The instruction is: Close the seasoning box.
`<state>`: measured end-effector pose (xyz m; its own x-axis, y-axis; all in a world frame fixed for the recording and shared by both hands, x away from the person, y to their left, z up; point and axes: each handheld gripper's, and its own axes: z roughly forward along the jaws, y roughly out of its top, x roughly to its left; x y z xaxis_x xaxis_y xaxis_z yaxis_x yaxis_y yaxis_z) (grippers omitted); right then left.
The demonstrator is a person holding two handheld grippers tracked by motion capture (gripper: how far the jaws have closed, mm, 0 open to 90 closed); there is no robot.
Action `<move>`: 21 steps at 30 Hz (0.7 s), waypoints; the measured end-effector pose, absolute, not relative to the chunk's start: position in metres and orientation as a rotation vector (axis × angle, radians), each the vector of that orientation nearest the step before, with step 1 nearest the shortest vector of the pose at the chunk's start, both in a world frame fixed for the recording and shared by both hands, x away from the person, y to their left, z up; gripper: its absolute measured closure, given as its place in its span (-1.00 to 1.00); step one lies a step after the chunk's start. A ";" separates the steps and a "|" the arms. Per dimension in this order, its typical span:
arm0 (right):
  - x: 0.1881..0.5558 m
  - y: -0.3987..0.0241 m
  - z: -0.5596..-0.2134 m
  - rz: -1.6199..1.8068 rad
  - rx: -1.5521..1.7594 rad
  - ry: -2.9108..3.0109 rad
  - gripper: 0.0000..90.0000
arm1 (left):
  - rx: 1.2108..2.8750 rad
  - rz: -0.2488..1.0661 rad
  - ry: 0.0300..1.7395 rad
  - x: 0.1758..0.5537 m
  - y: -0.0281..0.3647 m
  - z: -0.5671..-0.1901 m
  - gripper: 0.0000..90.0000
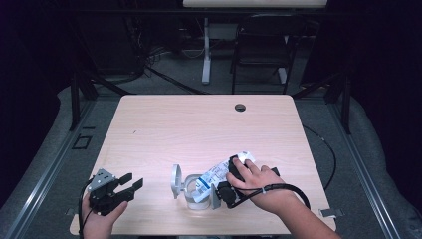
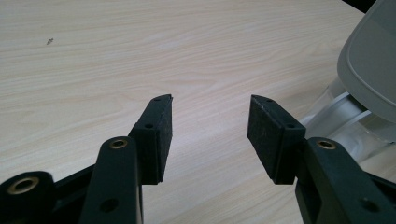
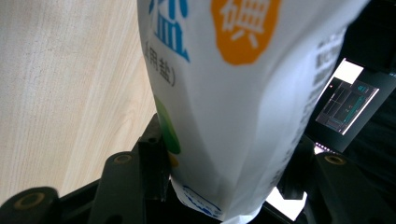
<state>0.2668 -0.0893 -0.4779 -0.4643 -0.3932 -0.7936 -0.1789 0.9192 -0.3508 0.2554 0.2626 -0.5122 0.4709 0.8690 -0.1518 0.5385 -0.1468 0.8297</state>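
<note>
A white bag (image 1: 214, 174) with blue and orange print lies tilted, its lower end over a clear container (image 1: 195, 195) whose grey lid (image 1: 175, 180) stands flipped open. My right gripper (image 1: 233, 172) is shut on the bag's upper part, under the person's hand. In the right gripper view the bag (image 3: 233, 93) sits between the black jaws of the right gripper (image 3: 224, 163), whose pads press its sides. My left gripper (image 1: 132, 181) rests at the front left of the table, open. In its own view the left gripper (image 2: 210, 135) has only bare wood between the jaws, with the lid (image 2: 369, 70) and container (image 2: 341, 121) at the right.
The light wooden table (image 1: 199, 124) has a round cable hole (image 1: 240, 107) near its far edge. A black cable (image 1: 293, 191) loops from the right gripper. A chair (image 1: 261, 50) and a table leg (image 1: 206, 50) stand beyond the table.
</note>
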 end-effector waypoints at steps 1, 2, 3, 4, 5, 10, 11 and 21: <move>0.267 -0.090 -0.479 -0.248 -0.407 2.069 0.07 | 1.820 0.462 1.189 0.255 0.263 -0.512 0.12; 0.268 -0.090 -0.479 -0.240 -0.406 2.072 0.07 | 1.820 0.461 1.189 0.255 0.263 -0.512 0.12; 0.268 -0.090 -0.479 -0.245 -0.407 2.070 0.07 | 1.820 0.462 1.189 0.255 0.263 -0.512 0.12; 0.267 -0.090 -0.479 -0.250 -0.409 2.068 0.07 | 1.819 0.462 1.189 0.255 0.263 -0.512 0.12; 0.267 -0.090 -0.479 -0.252 -0.410 2.067 0.07 | 1.819 0.462 1.188 0.255 0.263 -0.512 0.12; 0.267 -0.089 -0.478 -0.265 -0.415 2.059 0.07 | 1.820 0.462 1.188 0.255 0.262 -0.512 0.12; 0.267 -0.089 -0.478 -0.267 -0.416 2.059 0.08 | 1.819 0.462 1.188 0.255 0.262 -0.512 0.12; 0.267 -0.089 -0.478 -0.268 -0.418 2.057 0.08 | 1.820 0.462 1.192 0.255 0.263 -0.512 0.12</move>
